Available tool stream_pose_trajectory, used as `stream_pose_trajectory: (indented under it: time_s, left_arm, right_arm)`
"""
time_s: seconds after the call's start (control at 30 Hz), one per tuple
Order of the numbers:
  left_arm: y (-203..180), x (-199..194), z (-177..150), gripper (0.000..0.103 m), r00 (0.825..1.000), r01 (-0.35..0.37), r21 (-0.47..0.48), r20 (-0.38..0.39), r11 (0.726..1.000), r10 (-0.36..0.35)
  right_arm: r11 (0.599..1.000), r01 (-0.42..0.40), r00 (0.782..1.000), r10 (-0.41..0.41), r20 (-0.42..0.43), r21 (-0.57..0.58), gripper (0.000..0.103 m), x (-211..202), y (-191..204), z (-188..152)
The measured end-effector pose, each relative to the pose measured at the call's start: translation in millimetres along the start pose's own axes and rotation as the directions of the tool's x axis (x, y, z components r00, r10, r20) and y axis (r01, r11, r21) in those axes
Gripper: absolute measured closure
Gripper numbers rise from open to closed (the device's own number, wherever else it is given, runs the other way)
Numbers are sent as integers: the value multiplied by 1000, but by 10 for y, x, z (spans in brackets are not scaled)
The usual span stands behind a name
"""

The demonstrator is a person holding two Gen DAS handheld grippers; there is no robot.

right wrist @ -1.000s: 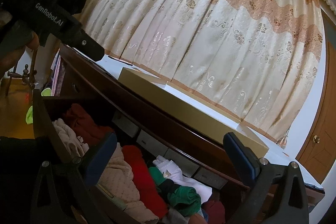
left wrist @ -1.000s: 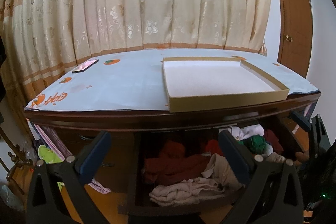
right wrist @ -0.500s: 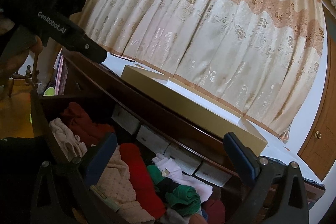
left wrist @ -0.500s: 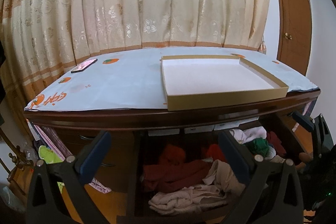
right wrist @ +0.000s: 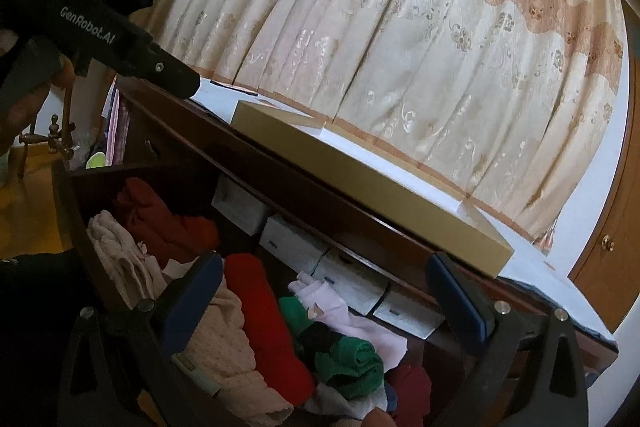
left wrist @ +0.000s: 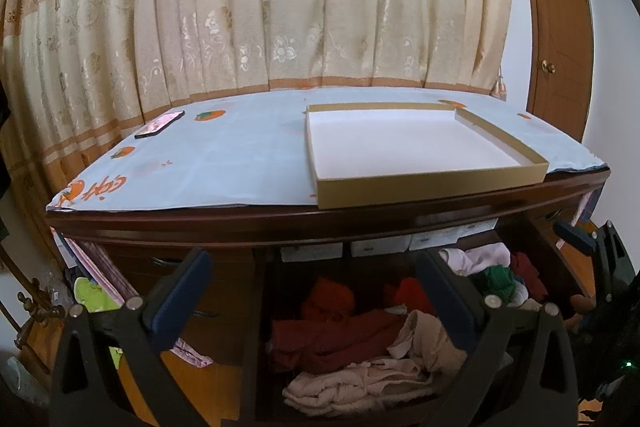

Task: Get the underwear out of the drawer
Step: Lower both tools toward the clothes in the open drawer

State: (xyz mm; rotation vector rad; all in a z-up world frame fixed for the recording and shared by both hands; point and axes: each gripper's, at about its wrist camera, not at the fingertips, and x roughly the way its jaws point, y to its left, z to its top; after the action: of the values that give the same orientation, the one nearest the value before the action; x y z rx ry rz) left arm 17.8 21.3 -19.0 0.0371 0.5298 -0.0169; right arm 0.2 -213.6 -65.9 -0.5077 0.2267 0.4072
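The open drawer (right wrist: 80,227) at the lower frame holds soft, light, floppy underwear (right wrist: 344,359). Both the left gripper (left wrist: 312,291) and right gripper (right wrist: 324,291) gape empty; pinching a raised fold looks best.

Ahead of you, a floral beige curtain (left wrist: 280,7) hangs behind the dark wooden desk (left wrist: 280,219); a brown door (left wrist: 560,27) stands far right.

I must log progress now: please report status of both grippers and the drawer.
Left gripper open, empty. Right gripper open, empty. Dark wooden drawer pulled open, full of folded clothes, none taken. Nothing blocks.
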Motion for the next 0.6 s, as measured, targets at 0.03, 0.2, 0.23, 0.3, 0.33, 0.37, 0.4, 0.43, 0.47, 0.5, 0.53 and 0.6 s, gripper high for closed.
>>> stream_pose_trajectory:
  time_s: [0.03,0.2,0.23,0.3,0.33,0.37,0.4,0.43,0.47,0.5,0.53,0.6]
  left_arm:
    - [4,-6,0,0,1000,0,1,0,1000,0]
    - [-2,2,1,0,1000,-1,0,-1,1000,1]
    - [5,-1,0,0,1000,-1,-2,-3,1000,1]
    - [5,1,-14,0,1000,1,-4,-7,1000,-1]
    - [6,0,-21,0,1000,2,-4,-10,1000,-2]
    - [11,-9,-27,0,1000,1,-4,-13,1000,-1]
    - [2,-2,-33,0,1000,0,-2,-15,1000,0]
    - [4,-10,-41,0,1000,-2,1,-18,1000,2]
    - [0,-3,-41,0,1000,-3,3,-20,1000,3]
    - [3,5,-38,0,1000,-3,5,-23,1000,3]
    - [12,-2,-45,0,1000,-4,8,-26,1000,4]
    - [11,18,-40,0,999,-6,16,-34,1000,7]
  right_arm:
    - [1000,-2,1000,2,-6,3,1,2,0,-2]
    - [998,-28,998,31,-48,60,1,19,-101,30]
    - [996,-34,998,39,-57,83,1,16,-133,25]
    - [992,-41,996,50,-70,115,1,7,-178,9]
    - [991,-43,996,53,-75,125,1,7,-195,7]
    - [990,-46,995,57,-80,133,1,3,-202,2]
    - [990,-47,995,59,-82,135,1,-1,-199,-1]
    - [990,-48,995,59,-85,133,1,-4,-191,1]
    - [991,-49,994,61,-88,128,1,-1,-182,2]
    - [991,-50,994,61,-92,122,1,-1,-175,2]
    - [992,-51,993,63,-97,118,1,1,-174,3]
    - [991,-57,991,71,-112,118,1,16,-174,5]
